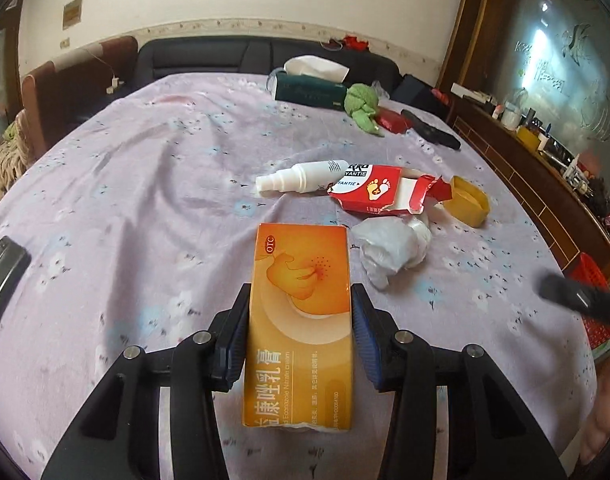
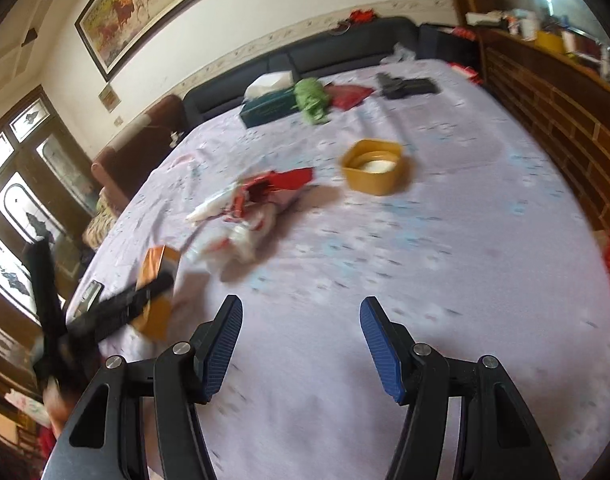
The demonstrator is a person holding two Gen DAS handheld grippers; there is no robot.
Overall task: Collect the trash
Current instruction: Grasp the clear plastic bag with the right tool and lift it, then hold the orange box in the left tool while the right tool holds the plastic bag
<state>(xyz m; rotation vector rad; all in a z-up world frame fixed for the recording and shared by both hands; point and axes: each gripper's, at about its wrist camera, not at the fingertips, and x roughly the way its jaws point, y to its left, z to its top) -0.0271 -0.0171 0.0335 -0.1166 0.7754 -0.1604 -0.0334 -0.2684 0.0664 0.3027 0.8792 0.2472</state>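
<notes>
Right now the left gripper [image 1: 301, 316] has its blue pads pressed on both long sides of the orange box [image 1: 301, 320], gripping it about mid-length; box end nearest the camera is torn open. Looks like a thin cardboard carton, probably empty, so light and easy to crush. Holding across the narrow width at the stiff long edges seems right; a hard squeeze would likely cave it. Smooth print may slip a bit, though the ribbed pads should help.

Just past the box tip, slightly right: a crumpled white bag [image 1: 389, 248], soft and near weightless by the look; pinch a bunched fold. Further ahead: a torn red box [image 1: 381, 194], flimsy card, take it by a flat wall. Left of it, touching, a white spray bottle [image 1: 301, 178], rigid, round, may roll; grip across the body. Right of the red box, a yellow lid [image 1: 467, 200] lying open side up, stiff plastic; grab over the rim.

The right gripper [image 2: 301, 344] is about half open with nothing between its pads, hovering over bare tablecloth [image 2: 445, 260]; the trash cluster sits ahead of it and to its left. That view is blurred.

Count: orange box 1, white bag 1, red box 1, bottle 1, lid 1. Five pieces, one in hand, four on the cloth.
</notes>
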